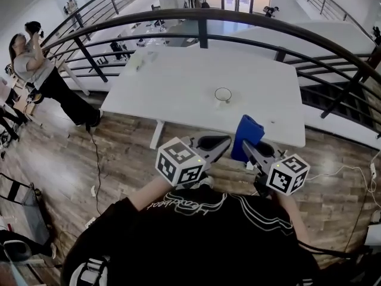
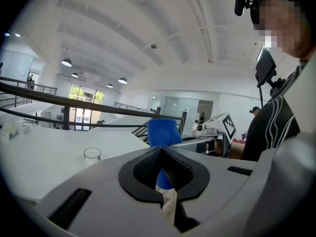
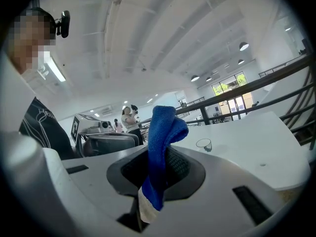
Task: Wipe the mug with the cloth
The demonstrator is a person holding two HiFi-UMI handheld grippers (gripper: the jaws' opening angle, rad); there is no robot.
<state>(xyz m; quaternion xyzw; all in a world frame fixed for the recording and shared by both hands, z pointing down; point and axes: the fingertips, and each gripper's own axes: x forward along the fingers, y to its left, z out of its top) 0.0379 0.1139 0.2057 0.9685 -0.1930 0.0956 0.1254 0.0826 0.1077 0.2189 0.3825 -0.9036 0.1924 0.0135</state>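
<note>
A clear glass mug (image 1: 223, 95) stands alone on the white table (image 1: 178, 94), also seen as the mug (image 2: 92, 155) and the mug (image 3: 203, 144). Both grippers hang in front of the table's near edge, close to the person's chest. My right gripper (image 1: 249, 146) is shut on a blue cloth (image 1: 247, 136); the cloth (image 3: 163, 132) sticks up from between its jaws (image 3: 159, 154). My left gripper (image 1: 221, 142) is shut with nothing between its pads (image 2: 162, 149). The cloth (image 2: 163, 131) shows just beyond it.
A dark curved railing (image 1: 202, 22) runs behind the table. A person (image 1: 41, 76) stands on the wooden floor (image 1: 71, 154) at the left, where a cable (image 1: 95, 159) lies. Small white items (image 1: 138, 58) sit at the table's far left.
</note>
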